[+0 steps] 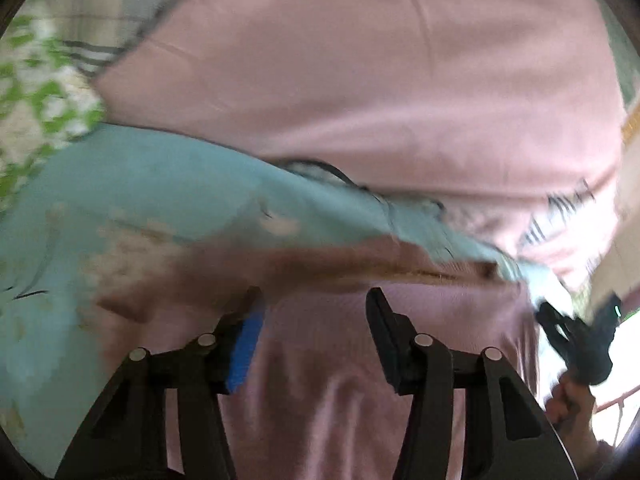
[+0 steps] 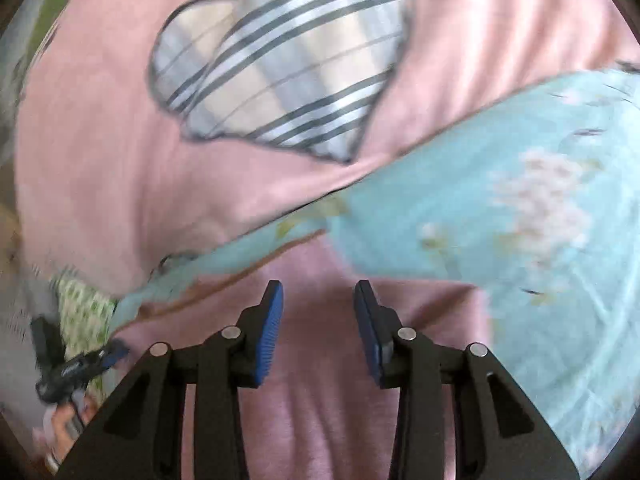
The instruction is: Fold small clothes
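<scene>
Across both wrist views, one pink garment [image 2: 100,152] with one plaid heart patch [image 2: 280,68] lies spread over a light-blue floral sheet [image 2: 520,216], its near part doubled toward the cameras, prob. so a fold can be made along the brown-trimmed edge [image 2: 248,272]. Left gripper [image 1: 312,312] and right gripper [image 2: 319,300], 2 in all, hover w/ jaws apart over the pink cloth, nothing visibly pinched; likely just releasing or about to take the hem, though blur prevents certainty. One green-patterned cloth [image 1: 48,104] sits at the margin.
</scene>
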